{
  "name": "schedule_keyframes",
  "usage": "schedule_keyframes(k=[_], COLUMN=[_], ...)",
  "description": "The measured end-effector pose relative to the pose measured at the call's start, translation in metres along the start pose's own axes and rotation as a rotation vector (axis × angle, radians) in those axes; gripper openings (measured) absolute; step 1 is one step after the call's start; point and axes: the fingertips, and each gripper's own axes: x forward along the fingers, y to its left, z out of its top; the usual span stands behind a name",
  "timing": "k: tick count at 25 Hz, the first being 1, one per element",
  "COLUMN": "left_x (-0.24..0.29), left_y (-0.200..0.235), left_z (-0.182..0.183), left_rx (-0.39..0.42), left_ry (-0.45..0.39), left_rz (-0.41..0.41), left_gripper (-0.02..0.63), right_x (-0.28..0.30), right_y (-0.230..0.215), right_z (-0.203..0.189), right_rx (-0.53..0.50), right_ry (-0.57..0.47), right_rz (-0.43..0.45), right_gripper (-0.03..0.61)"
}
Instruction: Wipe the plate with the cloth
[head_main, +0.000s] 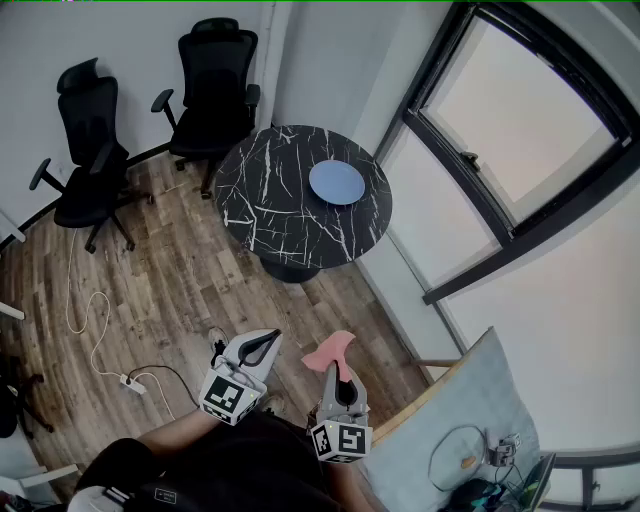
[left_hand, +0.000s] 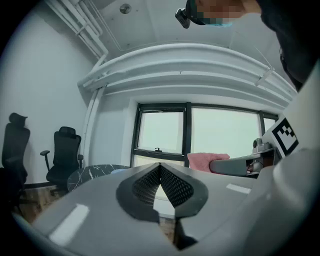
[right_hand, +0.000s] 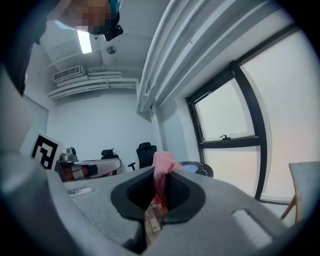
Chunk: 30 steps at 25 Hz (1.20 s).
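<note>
Right claw pinches pink cloth, plate well ahead.

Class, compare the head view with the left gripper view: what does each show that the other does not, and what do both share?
Only the head view: the power strip on the floor.
Only the left gripper view: ceiling pipes, and the left gripper seen along its own jaws, which are shut with nothing between them.
Both: the table, two chairs, the window and the cloth clamped in the right gripper.
</note>
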Motion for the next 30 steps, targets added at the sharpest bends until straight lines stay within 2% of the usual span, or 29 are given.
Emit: schedule_keyframes(k=[18,24,30], left_x=[0.008,0.022,0.051], left_y=[0.015,0.043,0.082], left_z=[-0.004,-0.006,0.01], left_rx=[-0.018,-0.018,-0.021], left_ry=[0.018,0.055,0.076], left_rz=[0.017,0.03,0.001], left_gripper=[0.0,0.0,0.0], right_x=[0.021,0.052,0.1], right_y=[-0.001,-0.001,0.003], right_z=[0.002,0.005,0.011], right_rx=[0.017,0.018,0.022], right_ry=[0.01,0.03,0.034], right_rz=[-0.004,-0.007,-0.028], right_gripper=[0.017,0.017,0.017])
